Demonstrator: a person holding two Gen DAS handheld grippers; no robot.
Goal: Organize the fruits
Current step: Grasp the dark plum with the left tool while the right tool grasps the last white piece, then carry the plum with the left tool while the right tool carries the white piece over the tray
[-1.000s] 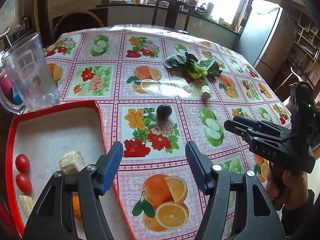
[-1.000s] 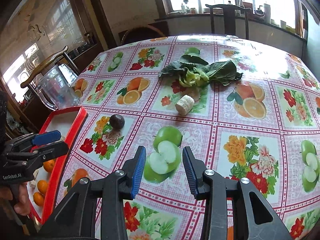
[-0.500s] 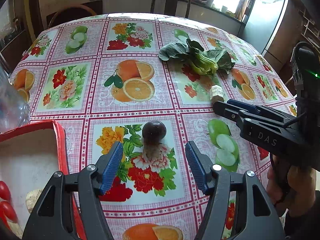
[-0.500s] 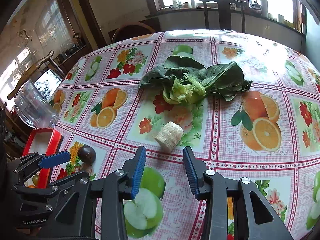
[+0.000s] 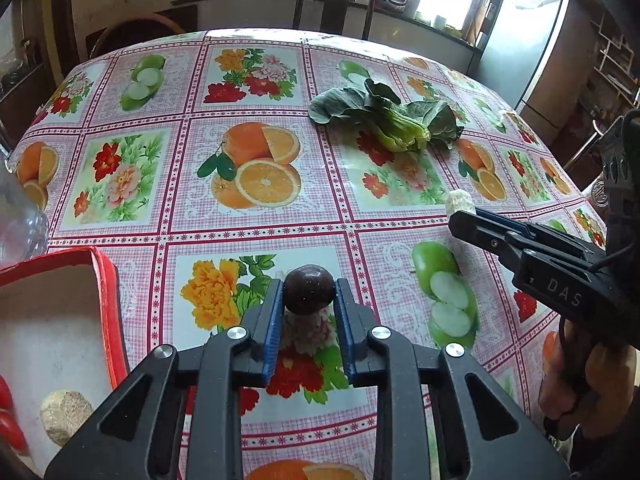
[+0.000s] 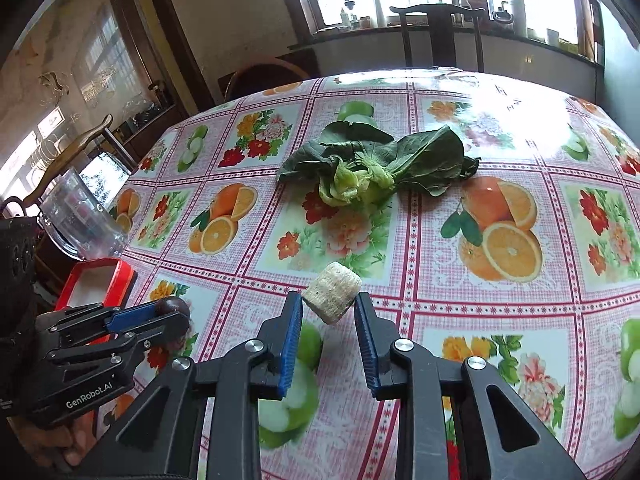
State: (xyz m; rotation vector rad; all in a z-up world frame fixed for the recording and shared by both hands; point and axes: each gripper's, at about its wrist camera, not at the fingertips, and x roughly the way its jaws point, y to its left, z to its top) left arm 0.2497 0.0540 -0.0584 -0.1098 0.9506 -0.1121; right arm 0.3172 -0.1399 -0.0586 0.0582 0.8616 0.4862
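Observation:
A dark round fruit (image 5: 308,294) rests on the flowered tablecloth, and my left gripper (image 5: 308,286) is closing on it, with both blue pads against its sides. The right wrist view shows this gripper (image 6: 160,314) low at the left with the fruit (image 6: 176,306) at its tip. My right gripper (image 6: 329,300) is closing on a pale rough chunk (image 6: 332,292), pads touching its two sides. In the left wrist view that gripper (image 5: 460,216) reaches in from the right, and the chunk (image 5: 456,200) pokes out beyond its tip.
A red tray (image 5: 106,280) at the left holds cherry tomatoes (image 5: 8,424) and another pale chunk (image 5: 64,416). Leafy greens (image 6: 372,164) lie mid-table. A clear plastic jug (image 6: 80,216) stands by the tray (image 6: 124,280). A dark wooden chair (image 5: 332,4) stands beyond the far edge.
My left gripper came forward from over the tray to the dark fruit and closed on it. My right gripper advanced to the pale chunk and closed on it.

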